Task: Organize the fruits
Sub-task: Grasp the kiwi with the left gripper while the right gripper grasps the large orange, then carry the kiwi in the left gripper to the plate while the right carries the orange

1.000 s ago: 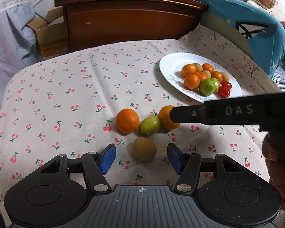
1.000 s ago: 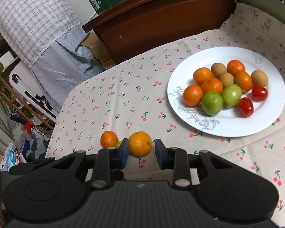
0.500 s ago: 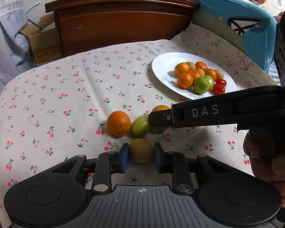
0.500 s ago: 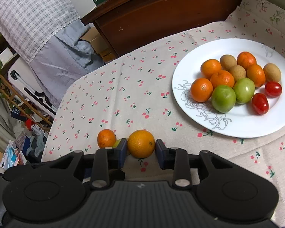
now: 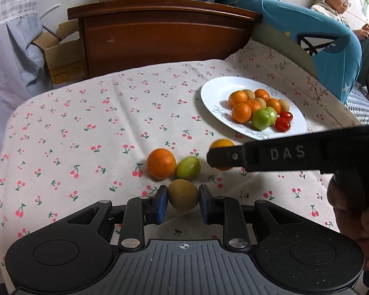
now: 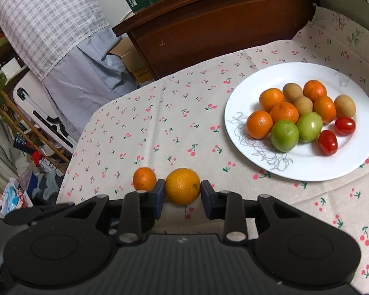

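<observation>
Left gripper jaws clamped on kiwi across its middle, low on the counter; green fruit and mandarin just beyond the jaws. Right gripper jaws clamped on orange at its widest girth, second mandarin just left of the jaws. Both likely light, round, prone to roll; kiwi probably soft, so squeeze gently; orange rind firmer but smooth, may slip. Plate ahead and right of the jaws, already crowded.

two close wrist views angled down, sharing the plate
</observation>
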